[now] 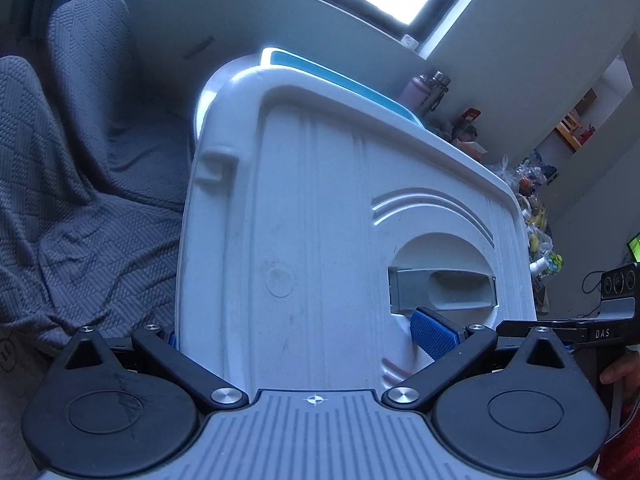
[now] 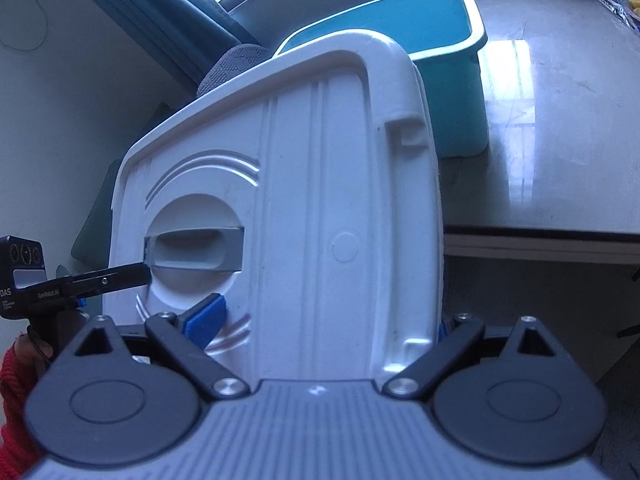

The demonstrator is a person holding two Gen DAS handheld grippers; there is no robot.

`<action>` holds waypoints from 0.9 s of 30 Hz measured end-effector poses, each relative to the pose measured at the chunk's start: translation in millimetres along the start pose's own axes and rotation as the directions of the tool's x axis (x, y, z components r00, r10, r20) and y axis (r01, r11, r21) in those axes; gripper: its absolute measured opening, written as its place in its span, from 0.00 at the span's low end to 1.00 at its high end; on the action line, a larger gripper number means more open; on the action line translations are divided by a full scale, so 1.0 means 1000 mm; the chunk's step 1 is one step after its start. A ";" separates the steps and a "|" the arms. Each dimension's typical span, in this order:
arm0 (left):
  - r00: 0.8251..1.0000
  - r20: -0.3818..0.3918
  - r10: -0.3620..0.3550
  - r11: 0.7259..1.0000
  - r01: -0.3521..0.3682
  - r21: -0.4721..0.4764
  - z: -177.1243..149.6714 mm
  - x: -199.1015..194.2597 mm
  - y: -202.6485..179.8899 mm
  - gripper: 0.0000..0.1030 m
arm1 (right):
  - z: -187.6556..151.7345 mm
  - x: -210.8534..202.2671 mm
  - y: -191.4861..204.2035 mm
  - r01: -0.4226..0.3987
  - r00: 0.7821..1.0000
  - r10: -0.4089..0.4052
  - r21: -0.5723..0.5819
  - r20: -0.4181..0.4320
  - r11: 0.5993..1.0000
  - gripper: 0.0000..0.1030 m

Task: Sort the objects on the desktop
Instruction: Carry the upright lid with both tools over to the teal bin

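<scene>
A large white plastic lid [image 1: 320,216] with a grey recessed handle [image 1: 442,286] fills the left wrist view; it also fills the right wrist view [image 2: 304,216], its handle [image 2: 196,250] at left. My left gripper [image 1: 304,340] clamps one end of the lid, a blue pad [image 1: 434,334] pressed on its face. My right gripper [image 2: 324,326] clamps the other end, a blue pad [image 2: 206,318] on its face. Both hold the lid tilted up. A teal bin [image 2: 448,52] sits behind the lid on the desk; its rim shows in the left wrist view [image 1: 340,76].
A glossy grey desk [image 2: 560,128] extends right, its front edge [image 2: 540,236] near the lid. A grey covered chair [image 1: 80,152] stands at left. Bottles [image 1: 428,88] and bagged clutter [image 1: 532,200] line the far wall. A blue curtain [image 2: 160,20] hangs behind.
</scene>
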State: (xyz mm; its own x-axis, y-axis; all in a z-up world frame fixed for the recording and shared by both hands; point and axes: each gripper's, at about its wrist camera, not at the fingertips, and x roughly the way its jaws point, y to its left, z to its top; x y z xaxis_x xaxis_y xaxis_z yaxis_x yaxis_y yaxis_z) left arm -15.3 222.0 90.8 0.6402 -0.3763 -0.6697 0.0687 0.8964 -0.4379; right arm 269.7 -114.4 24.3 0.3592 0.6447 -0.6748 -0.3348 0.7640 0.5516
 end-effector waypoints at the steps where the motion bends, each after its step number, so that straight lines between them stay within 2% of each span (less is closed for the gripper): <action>1: 1.000 0.001 0.000 1.000 0.000 0.001 0.005 0.004 -0.001 1.00 | 0.005 0.001 -0.001 0.001 1.000 -0.001 -0.001 0.001 1.000 0.93; 16: 1.000 0.009 0.002 1.000 -0.002 0.012 0.073 0.062 -0.025 1.00 | 0.071 0.004 -0.025 -0.004 1.000 0.004 -0.010 0.018 1.000 0.93; 27: 1.000 -0.003 0.001 1.000 0.000 0.024 0.106 0.098 -0.038 1.00 | 0.082 -0.012 -0.048 -0.005 1.000 0.005 0.008 0.025 1.000 0.93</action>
State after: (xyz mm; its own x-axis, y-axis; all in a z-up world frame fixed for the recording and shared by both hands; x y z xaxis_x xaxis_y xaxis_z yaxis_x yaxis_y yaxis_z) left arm 126.5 176.0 105.2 0.6379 -0.3765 -0.6718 0.0866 0.9019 -0.4232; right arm 352.9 -156.6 45.6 0.3791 0.6488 -0.6598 -0.3296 0.7609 0.5589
